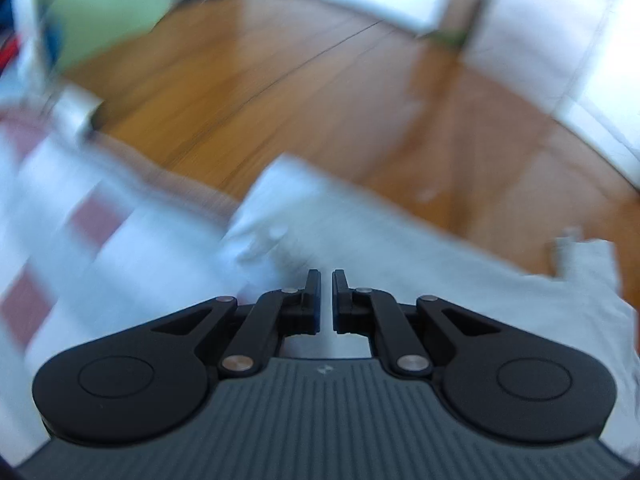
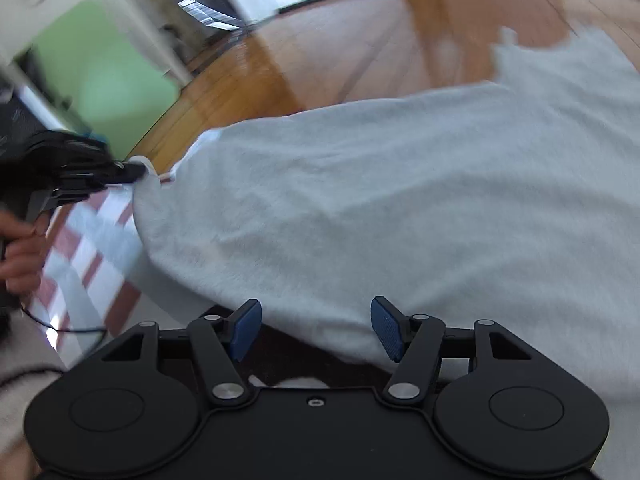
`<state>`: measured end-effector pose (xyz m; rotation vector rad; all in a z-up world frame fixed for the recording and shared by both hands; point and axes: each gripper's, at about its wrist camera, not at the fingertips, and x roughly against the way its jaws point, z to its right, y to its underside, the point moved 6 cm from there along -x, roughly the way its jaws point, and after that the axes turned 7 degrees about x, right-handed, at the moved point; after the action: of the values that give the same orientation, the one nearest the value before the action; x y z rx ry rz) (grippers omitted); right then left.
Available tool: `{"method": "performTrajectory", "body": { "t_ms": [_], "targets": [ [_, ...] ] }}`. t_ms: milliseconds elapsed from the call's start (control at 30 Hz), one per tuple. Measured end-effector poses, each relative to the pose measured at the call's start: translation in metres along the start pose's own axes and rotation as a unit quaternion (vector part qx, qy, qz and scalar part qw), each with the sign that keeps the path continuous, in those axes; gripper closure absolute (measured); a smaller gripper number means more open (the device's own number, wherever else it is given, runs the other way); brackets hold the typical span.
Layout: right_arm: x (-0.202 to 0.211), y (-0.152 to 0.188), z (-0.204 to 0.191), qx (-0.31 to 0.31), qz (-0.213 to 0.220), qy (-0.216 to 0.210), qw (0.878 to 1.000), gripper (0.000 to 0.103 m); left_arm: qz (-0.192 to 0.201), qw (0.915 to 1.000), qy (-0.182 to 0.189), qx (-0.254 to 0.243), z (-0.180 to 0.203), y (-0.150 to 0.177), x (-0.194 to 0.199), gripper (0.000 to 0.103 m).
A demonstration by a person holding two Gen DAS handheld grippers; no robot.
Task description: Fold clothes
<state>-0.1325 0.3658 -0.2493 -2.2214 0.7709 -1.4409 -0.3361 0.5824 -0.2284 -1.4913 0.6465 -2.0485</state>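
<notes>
With the left gripper (image 2: 138,170) pinching the far-left corner of the pale grey knit garment (image 2: 380,200) spread over the red-and-white checked cloth (image 2: 88,264), the spread-jawed right gripper (image 2: 316,328) should, I judge, clamp the near hem before both lift together.

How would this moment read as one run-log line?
left tool: shut on white garment corner | right tool: open, at garment edge | surface: checked cloth

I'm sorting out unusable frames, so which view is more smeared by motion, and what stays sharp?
Left wrist view: heavy motion blur on the white garment and wood floor; only the left tool is crisp. Right wrist view: milder blur, garment weave readable, right tool sharp.
</notes>
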Motion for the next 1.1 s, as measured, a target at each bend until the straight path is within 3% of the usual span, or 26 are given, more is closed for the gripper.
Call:
{"method": "performTrajectory", "body": {
  "t_ms": [67,133,200,300,400,467,633,700,833,900,967,1000,1100],
  "targets": [
    [0.018,-0.002,0.014,-0.021,0.010,0.018,1.000,0.037,0.037,0.9953,0.037,-0.081,0.042,-0.009,0.013,0.098],
    [0.038,-0.004,0.028,-0.023,0.023,0.041,0.999,0.037,0.045,0.9852,0.117,-0.117,0.087,-0.013,0.026,0.102],
    [0.056,-0.006,0.043,-0.021,0.038,0.071,0.997,0.037,0.045,0.9676,0.194,-0.156,0.138,-0.012,0.042,0.102],
    [0.075,-0.002,0.062,-0.052,0.057,0.083,0.994,0.037,0.018,0.9408,0.269,-0.205,0.206,0.005,0.056,0.102],
    [0.078,0.006,0.066,-0.059,0.053,0.095,0.992,0.037,-0.035,0.9472,0.249,-0.199,0.206,0.025,0.028,0.091],
    [0.077,0.011,0.063,-0.042,0.044,0.107,0.992,0.037,-0.072,0.9504,0.233,-0.194,0.204,0.038,0.008,0.057],
    [0.089,-0.004,0.075,-0.024,0.036,0.124,0.991,0.037,-0.163,0.9501,0.205,-0.170,0.175,0.052,-0.037,0.056],
    [0.098,-0.035,0.088,-0.025,0.024,0.115,0.993,0.037,-0.171,0.9518,0.194,-0.165,0.165,0.047,-0.044,0.053],
    [0.109,-0.116,0.122,-0.060,-0.025,0.071,0.995,0.036,-0.174,0.9463,0.237,-0.133,0.173,0.028,-0.053,0.027],
    [0.109,-0.152,0.140,-0.086,-0.056,0.045,0.994,0.036,-0.153,0.9477,0.250,-0.127,0.189,0.014,-0.057,0.019],
    [0.103,-0.182,0.162,-0.096,-0.083,0.052,0.991,0.036,-0.124,0.9500,0.251,-0.139,0.211,0.003,-0.065,0.007],
    [0.099,-0.193,0.173,-0.089,-0.095,0.064,0.989,0.036,-0.121,0.9480,0.253,-0.151,0.223,-0.002,-0.070,0.005],
    [0.089,-0.208,0.203,-0.052,-0.112,0.106,0.987,0.036,-0.153,0.9267,0.266,-0.218,0.267,-0.007,-0.097,0.005]
  ]
}}
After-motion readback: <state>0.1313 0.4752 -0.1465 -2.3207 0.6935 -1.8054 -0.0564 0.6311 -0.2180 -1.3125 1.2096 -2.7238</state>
